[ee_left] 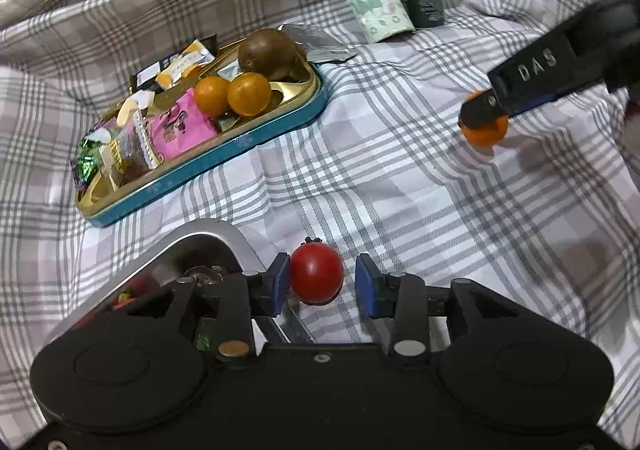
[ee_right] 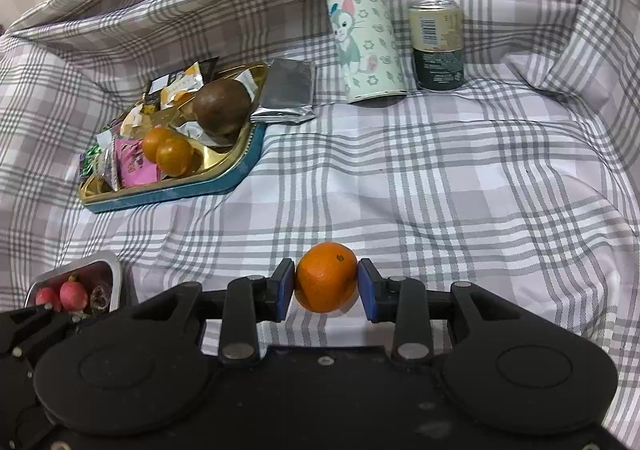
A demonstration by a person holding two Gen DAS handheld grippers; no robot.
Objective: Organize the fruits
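— What's nearest you right now?

— My left gripper [ee_left: 323,277] has a small red tomato [ee_left: 316,273] between its blue pads. The left pad touches it; the right pad stands apart, so the jaws are partly spread and it isn't gripped. It rests on the plaid cloth [ee_left: 400,190], just beside a steel container [ee_left: 208,238] at my lower left, which already has red fruit in it.

— And the other side?

— My right gripper [ee_right: 326,278] brackets an orange [ee_right: 326,277], pads at or almost at the peel on either side. I can't tell whether it's truly clamped or just about to be. It sits straight ahead, centred in the jaws, round, so no long axis to fuss over.

— Where would they go?

— Farther off, up and to the left of both grippers, lies the teal tin tray [ee_right: 176,192] with two oranges [ee_right: 168,152], a brown fruit [ee_right: 222,108] and snack packets. The orange is well apart from it; I judge it travels left and forward. Beyond stand a cartoon bottle [ee_right: 362,38] and a can [ee_right: 438,46].
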